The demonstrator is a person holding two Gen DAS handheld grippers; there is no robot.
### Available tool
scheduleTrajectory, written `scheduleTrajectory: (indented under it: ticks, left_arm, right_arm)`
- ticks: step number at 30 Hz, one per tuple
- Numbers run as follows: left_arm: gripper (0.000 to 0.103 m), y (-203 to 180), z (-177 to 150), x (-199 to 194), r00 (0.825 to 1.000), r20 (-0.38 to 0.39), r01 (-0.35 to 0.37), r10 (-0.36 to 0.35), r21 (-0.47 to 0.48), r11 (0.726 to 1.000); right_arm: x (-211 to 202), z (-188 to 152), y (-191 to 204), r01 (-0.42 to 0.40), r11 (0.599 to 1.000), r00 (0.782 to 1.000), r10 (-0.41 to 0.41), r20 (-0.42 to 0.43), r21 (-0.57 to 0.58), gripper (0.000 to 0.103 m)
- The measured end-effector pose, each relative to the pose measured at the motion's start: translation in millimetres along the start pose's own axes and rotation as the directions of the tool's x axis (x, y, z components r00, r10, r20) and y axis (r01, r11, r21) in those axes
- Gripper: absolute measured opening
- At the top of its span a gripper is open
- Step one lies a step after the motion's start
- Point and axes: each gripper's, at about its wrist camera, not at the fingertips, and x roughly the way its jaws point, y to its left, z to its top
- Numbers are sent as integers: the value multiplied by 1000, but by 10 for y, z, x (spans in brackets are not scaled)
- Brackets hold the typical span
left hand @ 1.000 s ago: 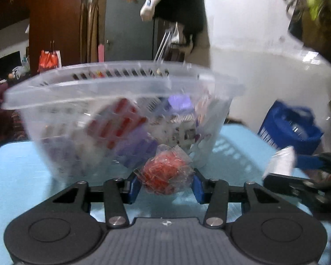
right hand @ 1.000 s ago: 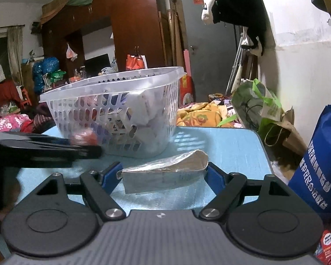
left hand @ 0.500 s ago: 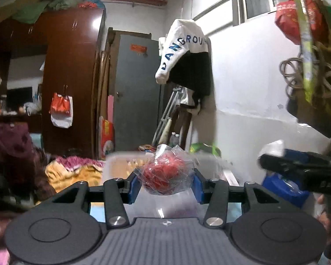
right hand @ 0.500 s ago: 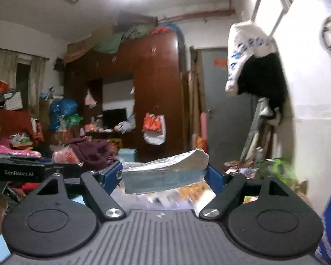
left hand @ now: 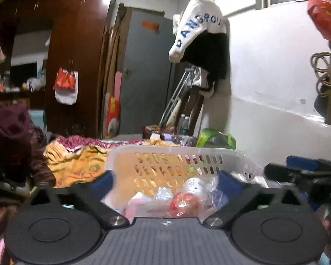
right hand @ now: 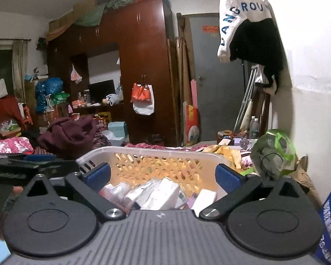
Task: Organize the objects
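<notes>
Both tongs — left tongs [left hand: 165, 182] and right tongs [right hand: 163, 173] — are opening wide above the basket [right hand: 156, 154], nothing pinched, so the red-wrapped ball [left hand: 183, 203] lands inside.

One white slotted basket [left hand: 176, 152]. One red wrapped ball [left hand: 182, 203] inside, among clear wrappers; white packets [right hand: 163, 193] in basket too jumbled to count. Two grippers: left [left hand: 165, 182], right [right hand: 163, 174], both opening, nothing between fingers. Two plastic bottles [right hand: 253, 128] by wall. One hanging red-white bag [right hand: 142, 98].
</notes>
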Motion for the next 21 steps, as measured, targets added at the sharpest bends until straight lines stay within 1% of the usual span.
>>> scheduleTrajectory:
  ticks: [2,5,6,8,9,10,11,13,15,17,21]
  left_arm:
    - [103,7,-40,-162,999,39,9,-10,11,1000]
    - [103,6,-175,-442,996,89,-17,17,5,1000]
    - [103,2,-220,-512,995,94,-22,21,6,1000]
    - [103,-17,-268,-570,997,73,-24,23,20,999]
    - [103,-31,-309,-606,998,54,-18,16,32,999]
    - [103,-24,-314,-616,999,43,-11,10,36,999]
    - [103,-25,-319,-624,999,34,-9,8,34,999]
    - [103,-37,-320,-645,1000,19,-14,14,25,1000]
    - [103,-58,-317,-664,1000,12,-21,21,17,1000]
    - [103,-108,-336,-688,999,8,-38,38,31,999]
    - [103,-167,-391,-746,999,10,-34,34,55,998]
  right_arm:
    - [-165,-36,-1,25,1000,999,-25,41,6,103]
    - [-435,-190,52,61,998,987,-64,149,21,103]
    - [-485,-247,84,70,998,983,-69,173,0,103]
    - [-578,-356,164,79,995,977,-63,202,-69,103]
    - [-601,-392,186,89,993,977,-71,199,-81,103]
    - [-615,-405,211,115,989,978,-96,183,-96,103]
    - [-623,-417,237,159,981,977,-141,162,-108,103]
    - [-641,-416,243,195,975,975,-181,129,-106,103]
    - [-636,-379,213,156,984,985,-148,90,-86,103]
    - [-632,-375,174,119,992,990,-115,83,-41,103]
    - [-583,-364,138,112,993,991,-109,71,-27,103]
